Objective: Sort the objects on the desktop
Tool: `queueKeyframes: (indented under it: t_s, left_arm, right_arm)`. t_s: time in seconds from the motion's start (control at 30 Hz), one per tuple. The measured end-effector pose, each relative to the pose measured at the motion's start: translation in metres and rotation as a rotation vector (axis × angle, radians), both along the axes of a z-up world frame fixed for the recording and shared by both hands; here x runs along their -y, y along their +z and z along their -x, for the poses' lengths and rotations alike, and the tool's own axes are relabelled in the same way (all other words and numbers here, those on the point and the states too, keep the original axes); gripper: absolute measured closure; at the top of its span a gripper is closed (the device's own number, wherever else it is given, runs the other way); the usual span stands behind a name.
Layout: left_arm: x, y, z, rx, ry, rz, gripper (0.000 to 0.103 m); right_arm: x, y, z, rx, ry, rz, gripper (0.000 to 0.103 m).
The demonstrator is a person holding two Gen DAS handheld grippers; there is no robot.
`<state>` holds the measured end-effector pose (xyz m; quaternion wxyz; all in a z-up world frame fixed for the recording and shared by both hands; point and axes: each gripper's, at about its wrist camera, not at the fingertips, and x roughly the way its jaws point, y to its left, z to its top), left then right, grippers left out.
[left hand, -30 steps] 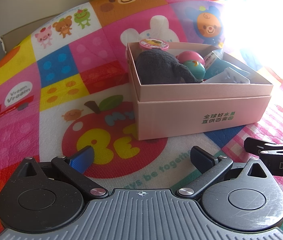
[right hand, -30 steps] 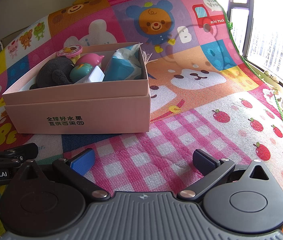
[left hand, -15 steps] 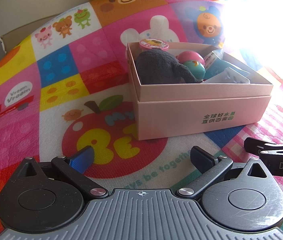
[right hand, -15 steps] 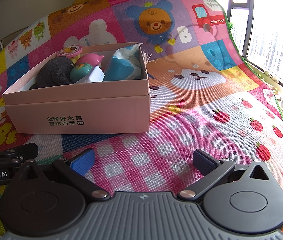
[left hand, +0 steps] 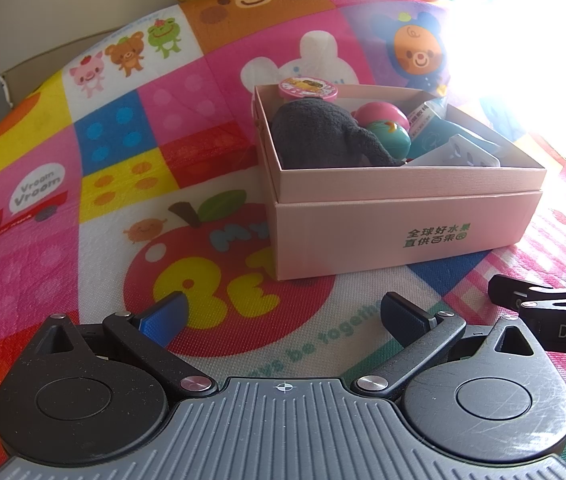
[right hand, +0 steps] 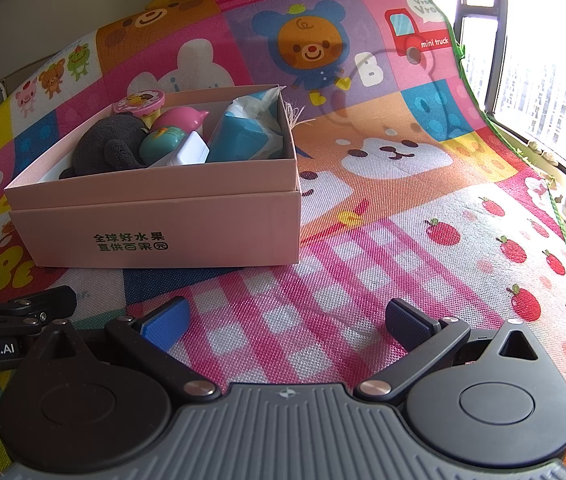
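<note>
No change vs 1 s ago: both views match, nothing moved. Left gripper (left hand: pixel 283 312) low over mat (left hand: pixel 123 168), jaws wide apart, empty. Right gripper (right hand: pixel 287 316) same, spread, holding nothing. Pink box (right hand: pixel 163 216) sits on mat ahead, btwn the two, holding grey plush (left hand: pixel 319 136), pink-lidded jar (left hand: pixel 309 87), pink/teal egg toys (right hand: pixel 163 142), teal packet (right hand: pixel 243 136), white case (right hand: pixel 189 152). Box walls hide items' lower parts; window glare washes out far right in left view.
</note>
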<state>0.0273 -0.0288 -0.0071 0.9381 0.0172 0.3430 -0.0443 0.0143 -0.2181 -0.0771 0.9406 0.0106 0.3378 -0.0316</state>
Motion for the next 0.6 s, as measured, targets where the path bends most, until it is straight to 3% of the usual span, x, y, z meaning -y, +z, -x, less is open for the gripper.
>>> queueKeyframes:
  t_s: [0.3,0.43,0.6]
  left_arm:
    - [0.0002,0.0009,-0.0007,-0.005,0.001,-0.006,0.0]
    - [-0.0004,0.0064,-0.0036,-0.075,0.003,-0.005,0.0]
    - [0.0058,0.0034,0.0001,-0.05,0.041,-0.008,0.0]
  right_arm:
    - [-0.0004,0.0,0.0,0.0,0.0,-0.001,0.0]
    - [-0.0007,-0.0001,-0.0001,0.0,0.0,0.001,0.0]
    - [-0.0006,-0.0001,-0.0002,0.0,0.0,-0.001,0.0]
